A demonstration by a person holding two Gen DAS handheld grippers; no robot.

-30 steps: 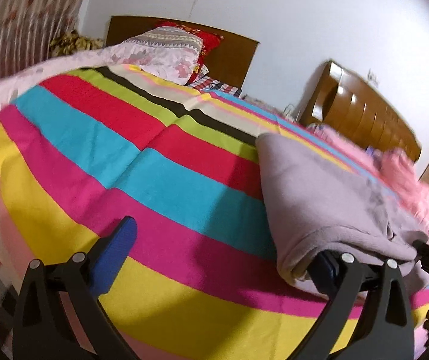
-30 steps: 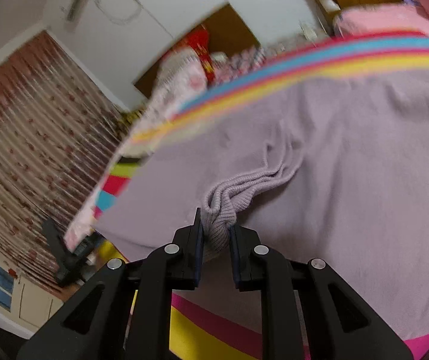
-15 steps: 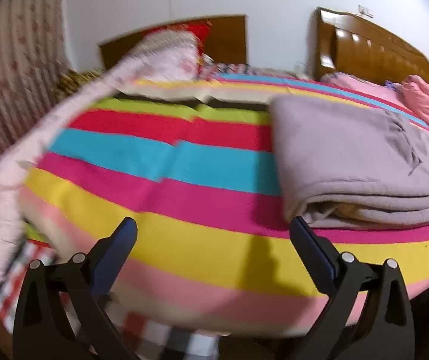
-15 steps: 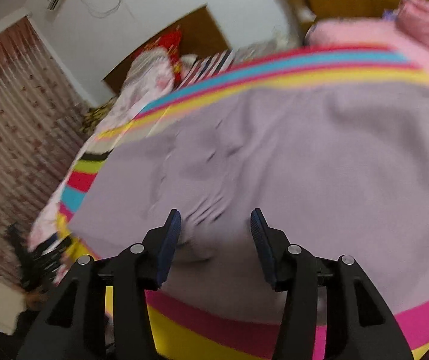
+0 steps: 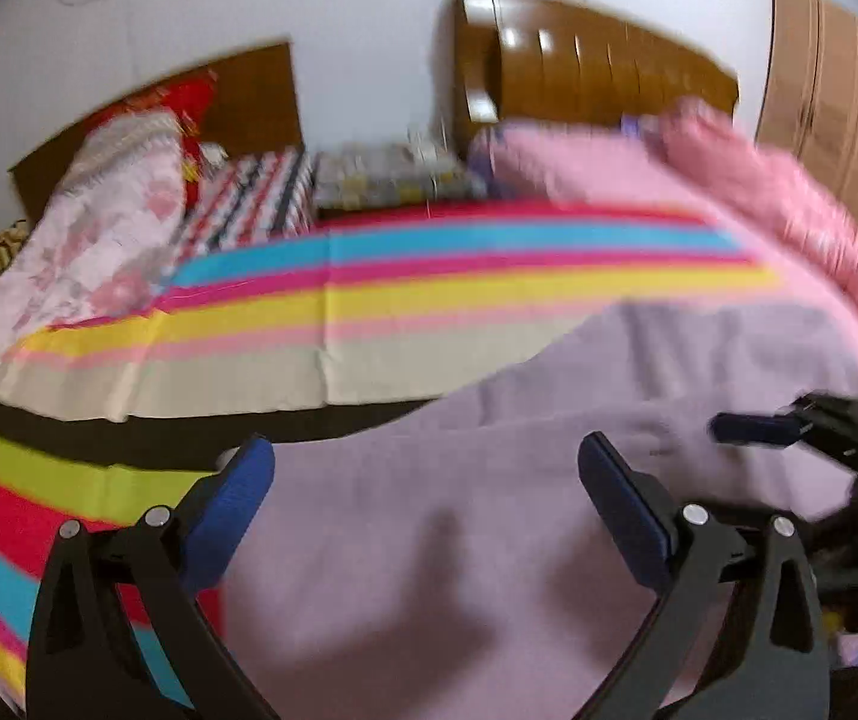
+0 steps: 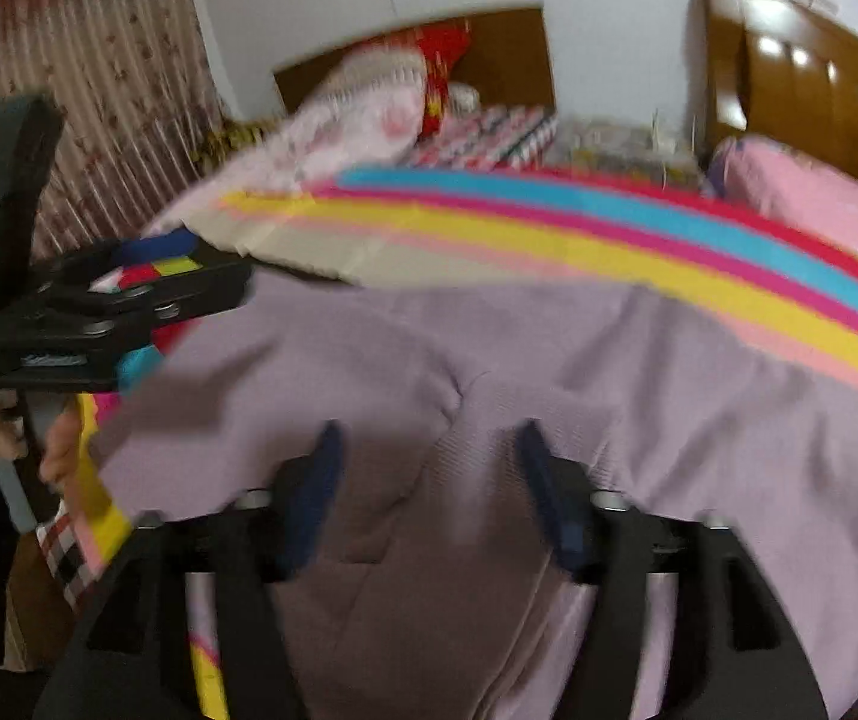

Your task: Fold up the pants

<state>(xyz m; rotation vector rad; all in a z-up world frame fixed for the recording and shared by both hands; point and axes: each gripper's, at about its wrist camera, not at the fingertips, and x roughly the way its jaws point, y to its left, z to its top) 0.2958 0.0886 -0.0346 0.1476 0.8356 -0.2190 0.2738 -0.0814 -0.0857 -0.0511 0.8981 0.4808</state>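
The mauve pants (image 5: 489, 510) lie folded on the striped bedspread (image 5: 429, 288); they also fill the lower right wrist view (image 6: 549, 396). My left gripper (image 5: 426, 486) is open and empty just above the pants' left part. My right gripper (image 6: 429, 480) is open and empty over the pants' near edge. The right gripper also shows at the right edge of the left wrist view (image 5: 789, 426). The left gripper shows at the left of the right wrist view (image 6: 147, 282), held in a hand.
Pillows (image 5: 129, 180) and a wooden headboard (image 5: 237, 102) lie at the far end. A second bed with pink bedding (image 5: 699, 180) and a brown headboard (image 5: 597, 66) stands to the right. A patterned curtain (image 6: 69, 90) hangs at the left.
My right gripper let go of the pants' waistband and opened. My left gripper swung from the bare bedspread to above the pants. Both views are blurred by motion.
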